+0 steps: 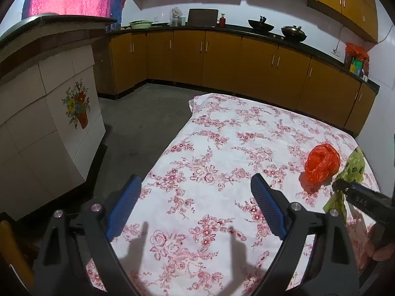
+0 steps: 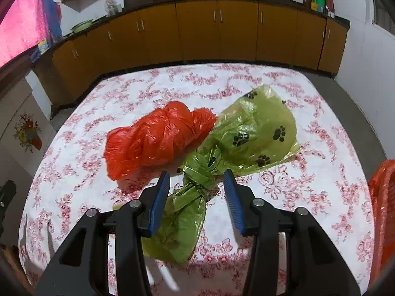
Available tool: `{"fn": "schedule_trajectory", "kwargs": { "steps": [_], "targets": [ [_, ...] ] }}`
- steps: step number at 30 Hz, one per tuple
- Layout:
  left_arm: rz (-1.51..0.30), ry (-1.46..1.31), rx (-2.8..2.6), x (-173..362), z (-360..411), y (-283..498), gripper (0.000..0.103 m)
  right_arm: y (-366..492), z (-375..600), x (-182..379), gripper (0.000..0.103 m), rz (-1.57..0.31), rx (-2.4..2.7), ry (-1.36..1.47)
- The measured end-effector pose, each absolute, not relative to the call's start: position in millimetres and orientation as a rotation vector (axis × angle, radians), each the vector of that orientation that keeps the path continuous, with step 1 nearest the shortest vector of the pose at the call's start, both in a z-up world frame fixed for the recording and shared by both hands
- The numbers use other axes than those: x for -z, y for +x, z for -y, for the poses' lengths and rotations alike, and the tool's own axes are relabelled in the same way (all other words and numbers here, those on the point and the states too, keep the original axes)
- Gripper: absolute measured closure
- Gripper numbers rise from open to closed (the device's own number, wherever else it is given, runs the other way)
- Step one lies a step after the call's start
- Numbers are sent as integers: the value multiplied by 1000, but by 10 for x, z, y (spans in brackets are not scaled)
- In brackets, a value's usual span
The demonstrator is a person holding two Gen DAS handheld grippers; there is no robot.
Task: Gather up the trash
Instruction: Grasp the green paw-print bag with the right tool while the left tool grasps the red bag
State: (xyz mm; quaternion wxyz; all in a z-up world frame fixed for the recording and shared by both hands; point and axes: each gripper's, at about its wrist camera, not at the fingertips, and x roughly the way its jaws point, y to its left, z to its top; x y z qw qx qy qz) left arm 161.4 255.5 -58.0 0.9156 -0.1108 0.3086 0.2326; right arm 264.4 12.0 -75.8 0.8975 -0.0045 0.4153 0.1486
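Note:
A crumpled orange plastic bag (image 2: 158,140) lies on the flowered tablecloth (image 2: 321,197), touching a knotted green bag with black paw prints (image 2: 251,128). My right gripper (image 2: 197,172) straddles the green bag's tied neck. Its jaws stand partly apart, with a gap between each blue pad and the knot. The bag's tail lies between the fingers, against the left one. My left gripper (image 1: 195,177) hangs wide open over bare cloth, nothing between its fingers. From there the orange bag (image 1: 321,165) and green bag (image 1: 355,165) lie to the right, beside the right gripper's finger (image 1: 358,197).
Something orange and plastic (image 2: 382,209) shows at the right edge of the table. A white tiled counter with a flower picture (image 1: 49,123) stands left of the table, grey floor (image 1: 138,123) between them. Yellow cabinets (image 1: 222,56) run along the far wall. A hand (image 1: 380,249) holds the right gripper.

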Motion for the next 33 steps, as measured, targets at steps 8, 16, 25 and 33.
{"fn": "schedule_trajectory", "kwargs": {
  "steps": [8,16,25,33],
  "targets": [
    [-641,-218,-443,554,-2432,1702,14,2650,-25,873,77,-889,-307,-25],
    [-674,-209,-362,568,-2187,1920,13,2573,313,869,82,-883,-297,-29],
    [-698,-142,-195,560,-1662,2448,8,2467,960,826,82,-873,-232,25],
    [-776,-107,-123,716,-1320,3143,4,2404,1158,824,82,-887,-226,66]
  ]
}}
